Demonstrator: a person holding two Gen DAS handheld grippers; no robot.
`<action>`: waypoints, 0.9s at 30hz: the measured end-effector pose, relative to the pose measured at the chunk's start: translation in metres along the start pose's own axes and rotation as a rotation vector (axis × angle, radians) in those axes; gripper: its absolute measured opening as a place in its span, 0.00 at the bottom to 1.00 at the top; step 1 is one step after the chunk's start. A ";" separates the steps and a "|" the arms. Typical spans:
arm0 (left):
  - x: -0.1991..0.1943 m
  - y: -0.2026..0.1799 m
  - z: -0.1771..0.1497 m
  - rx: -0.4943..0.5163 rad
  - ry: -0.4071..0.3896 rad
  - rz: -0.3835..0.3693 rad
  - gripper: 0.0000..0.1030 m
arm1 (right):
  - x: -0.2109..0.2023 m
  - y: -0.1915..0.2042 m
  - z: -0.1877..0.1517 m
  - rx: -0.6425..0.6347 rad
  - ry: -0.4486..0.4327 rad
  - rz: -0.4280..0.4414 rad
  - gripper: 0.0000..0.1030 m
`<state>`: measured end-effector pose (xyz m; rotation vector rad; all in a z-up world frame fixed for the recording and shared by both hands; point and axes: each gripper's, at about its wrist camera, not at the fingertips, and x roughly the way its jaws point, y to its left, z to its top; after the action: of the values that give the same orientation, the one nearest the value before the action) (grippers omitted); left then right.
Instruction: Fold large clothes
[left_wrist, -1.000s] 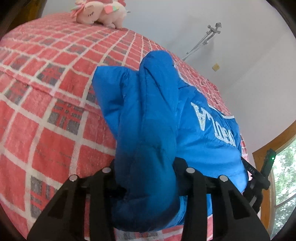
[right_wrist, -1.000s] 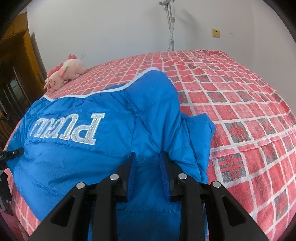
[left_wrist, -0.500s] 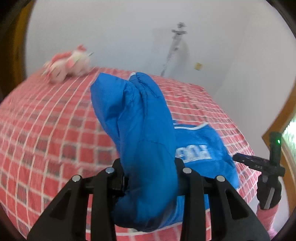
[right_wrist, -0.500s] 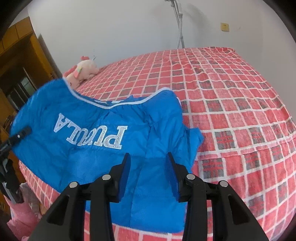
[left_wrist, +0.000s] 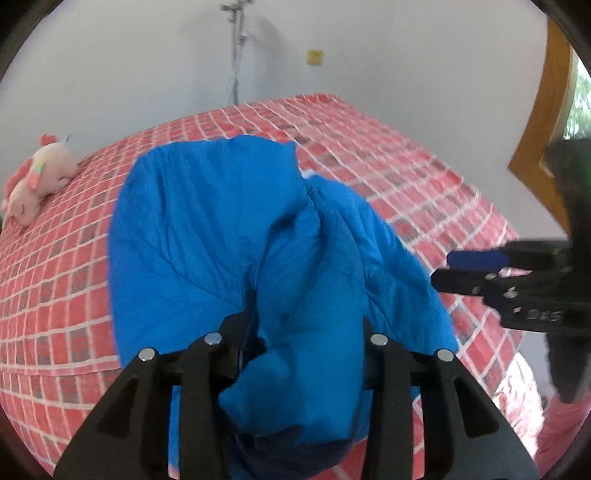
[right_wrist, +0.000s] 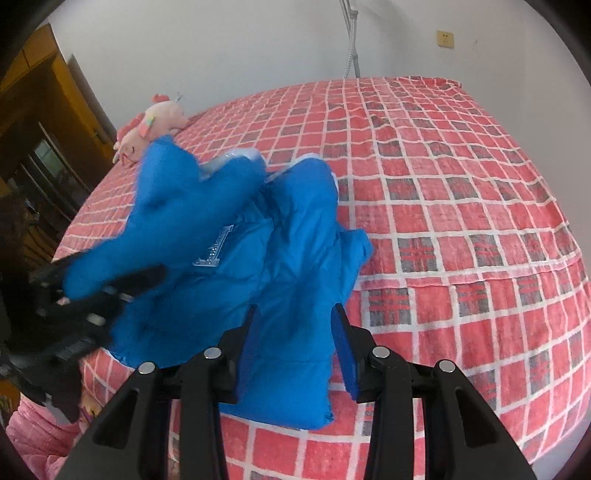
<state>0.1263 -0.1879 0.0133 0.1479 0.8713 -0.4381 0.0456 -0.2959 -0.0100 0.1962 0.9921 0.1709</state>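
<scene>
We hold the left tongs (left_wrist: 299, 332) clamped on a thick bunch of the blue jacket (left_wrist: 207, 236), lifting that part clear of the bed (left_wrist: 388, 147) while the rest of the garment trails down onto the red checked cover. Our right tongs (right_wrist: 295, 332) stand with jaws spread wide, gripping nothing; the blue pads frame the jacket's near edge, which lies on the bed below them. From the right view the raised fold hangs at the left, blurred, partly covering the silver lettering (right_wrist: 216, 251). A pink plush toy (right_wrist: 151, 125) sits on the far corner of the bed, beyond the jacket
</scene>
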 end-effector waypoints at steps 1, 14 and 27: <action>0.006 -0.004 -0.002 0.011 0.006 0.003 0.36 | 0.000 -0.001 0.000 0.000 0.005 -0.004 0.39; 0.016 0.000 -0.014 -0.026 0.008 -0.075 0.39 | 0.007 0.007 -0.002 -0.026 0.010 -0.015 0.40; -0.082 0.034 -0.010 -0.108 -0.137 -0.299 0.61 | -0.010 0.019 0.011 -0.033 -0.026 -0.009 0.66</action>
<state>0.0885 -0.1286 0.0679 -0.1128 0.7817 -0.6711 0.0486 -0.2809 0.0083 0.1633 0.9637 0.1761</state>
